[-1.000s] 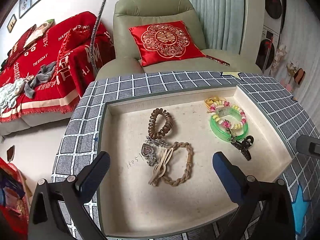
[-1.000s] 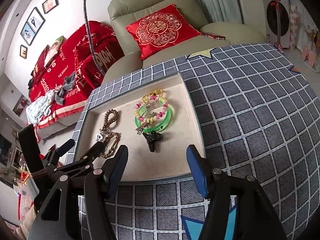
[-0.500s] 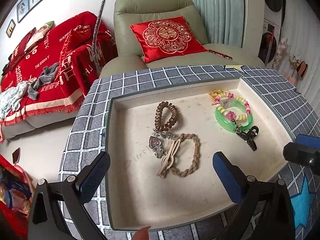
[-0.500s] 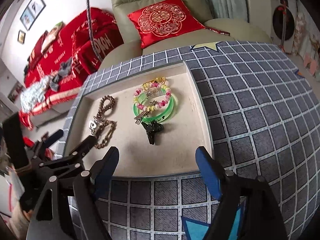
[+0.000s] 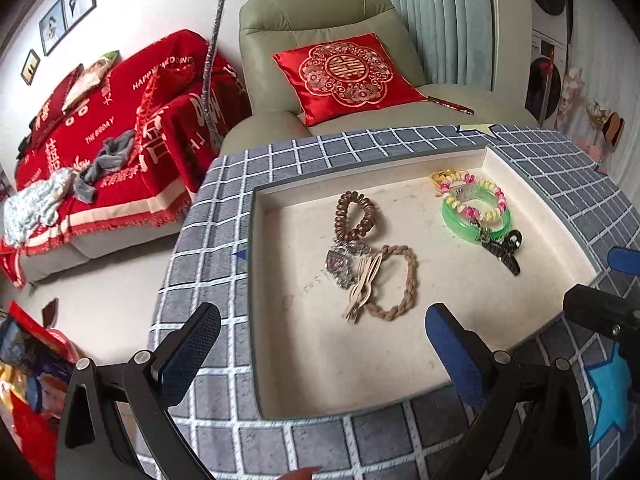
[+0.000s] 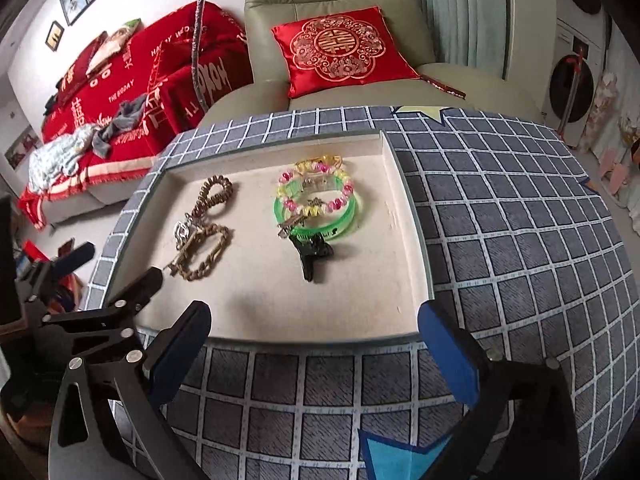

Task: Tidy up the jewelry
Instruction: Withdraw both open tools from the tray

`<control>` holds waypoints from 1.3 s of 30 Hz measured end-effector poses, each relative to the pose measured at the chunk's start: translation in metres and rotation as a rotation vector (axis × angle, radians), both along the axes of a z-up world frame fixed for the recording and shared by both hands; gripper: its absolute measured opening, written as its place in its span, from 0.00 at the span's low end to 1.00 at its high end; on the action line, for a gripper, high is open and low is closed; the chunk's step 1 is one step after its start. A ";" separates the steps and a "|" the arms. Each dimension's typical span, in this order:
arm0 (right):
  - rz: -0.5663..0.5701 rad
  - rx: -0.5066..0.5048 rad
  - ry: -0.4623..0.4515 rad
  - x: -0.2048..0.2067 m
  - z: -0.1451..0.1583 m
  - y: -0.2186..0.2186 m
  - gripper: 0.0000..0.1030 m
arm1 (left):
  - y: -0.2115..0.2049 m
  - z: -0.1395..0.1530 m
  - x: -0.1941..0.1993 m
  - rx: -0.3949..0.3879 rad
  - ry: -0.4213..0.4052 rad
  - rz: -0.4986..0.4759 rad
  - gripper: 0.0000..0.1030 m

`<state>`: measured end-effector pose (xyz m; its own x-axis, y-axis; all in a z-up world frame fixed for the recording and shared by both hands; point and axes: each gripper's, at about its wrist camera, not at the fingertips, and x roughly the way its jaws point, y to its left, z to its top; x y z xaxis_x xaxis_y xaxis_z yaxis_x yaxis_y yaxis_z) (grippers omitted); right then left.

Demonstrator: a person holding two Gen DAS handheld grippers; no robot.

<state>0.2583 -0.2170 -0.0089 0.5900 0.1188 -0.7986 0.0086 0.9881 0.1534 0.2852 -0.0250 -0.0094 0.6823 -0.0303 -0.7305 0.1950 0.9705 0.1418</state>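
A shallow beige tray (image 5: 400, 356) (image 6: 256, 312) lies on a checked grey tablecloth. In it are a brown coil hair tie (image 5: 354, 216) (image 6: 214, 196), a silver heart pendant (image 5: 340, 266) (image 6: 182, 234), a beige clip (image 5: 362, 286), a braided tan band (image 5: 400, 280) (image 6: 208, 254), a green bangle (image 5: 476, 220) (image 6: 320, 216) with a pink and yellow bead bracelet (image 5: 472, 196) (image 6: 314, 192) over it, and a black claw clip (image 5: 504, 252) (image 6: 314, 258). My left gripper (image 5: 320, 344) hangs open over the tray's near left part. My right gripper (image 6: 314, 344) hovers at the tray's near edge, its jaws opening, nothing between them.
The round table (image 6: 520, 240) carries the checked cloth, bare to the right of the tray. Behind stand a green armchair (image 5: 320, 24) with a red cushion (image 5: 344, 72) and a sofa under a red throw (image 5: 100, 120). A lamp pole (image 5: 212, 52) rises at the table's far left.
Both views have shifted, so the tray sits further right in the left wrist view and more centred in the right. The right gripper's fingers have spread much wider. The jewelry has not moved.
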 end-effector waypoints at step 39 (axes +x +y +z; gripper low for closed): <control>-0.038 -0.113 -0.271 -0.123 0.027 0.028 1.00 | 0.026 0.016 -0.131 -0.109 -0.143 0.143 1.00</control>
